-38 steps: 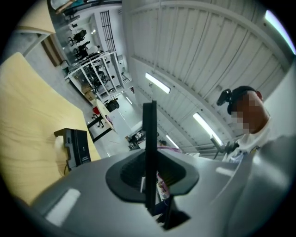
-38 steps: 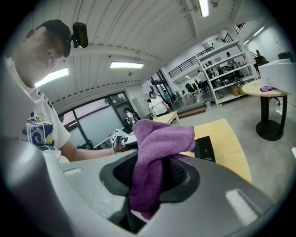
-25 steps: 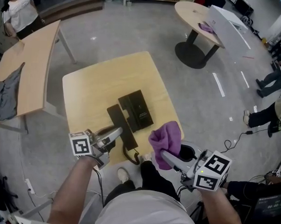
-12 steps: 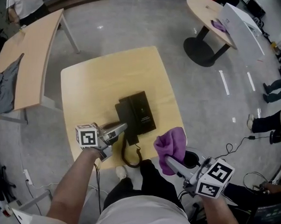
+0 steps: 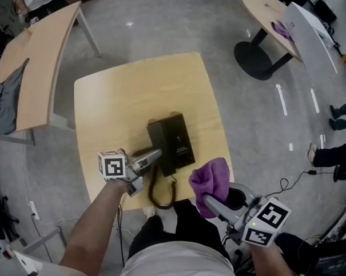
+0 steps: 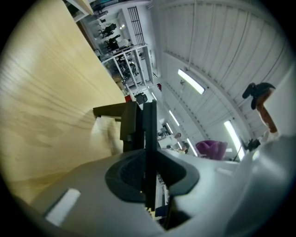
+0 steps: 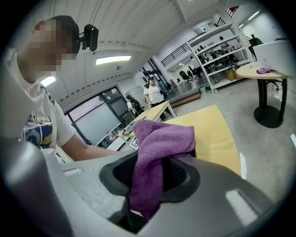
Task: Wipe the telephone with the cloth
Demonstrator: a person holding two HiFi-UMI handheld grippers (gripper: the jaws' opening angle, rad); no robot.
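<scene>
Left claw (image 5: 155,156) pinches handset (image 5: 155,138), now lowered onto telephone (image 5: 179,142) | right claw (image 5: 208,201) pinches cloth (image 5: 209,177)

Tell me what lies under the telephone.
The telephone rests on the yellow table; its cord trails toward the near edge. The left claw grips its handset. The tabletop directly beneath is covered, so nothing there can be seen.

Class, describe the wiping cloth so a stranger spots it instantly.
Find the square table bearing the black telephone. Off its near right corner, the right hand-held gripper clamps a purple cloth; the other purple one lies on a far round table.
</scene>
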